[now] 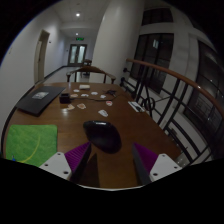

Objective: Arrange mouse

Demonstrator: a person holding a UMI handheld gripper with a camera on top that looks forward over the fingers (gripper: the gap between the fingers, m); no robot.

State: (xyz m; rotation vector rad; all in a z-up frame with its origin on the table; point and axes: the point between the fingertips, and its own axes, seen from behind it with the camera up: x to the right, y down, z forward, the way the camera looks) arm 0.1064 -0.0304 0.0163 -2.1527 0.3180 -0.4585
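1. Gripper [108,158]: the fingers are spread apart, with a purple pad visible on the inner face of each. They pinch nothing.
2. Mouse [102,136]: a dark, rounded body resting on the brown bench [60,122]. It lies between and just ahead of the fingertips, with a gap showing at either side. Whether either pad touches it cannot be told.
3. Reason for the hold: the spread fingers bracket the mouse along its length. This reads as an approach to a grasp or the end of a release; the view does not settle which.
4. Green mat [28,143]: lies flat on the bench beside the left finger, near the mouse but apart from it. It may be the intended resting place for the mouse; this is a judgement only.
5. Laptop [33,98]: dark, lying beyond the green mat toward the far end of the bench.
6. Small items [88,95]: several light and dark objects scattered on the far part of the bench, too small to identify. They stand well apart from the mouse.
7. Obstructions: nothing lies between the mouse and the green mat. A railing [165,95] runs along the right side of the bench.
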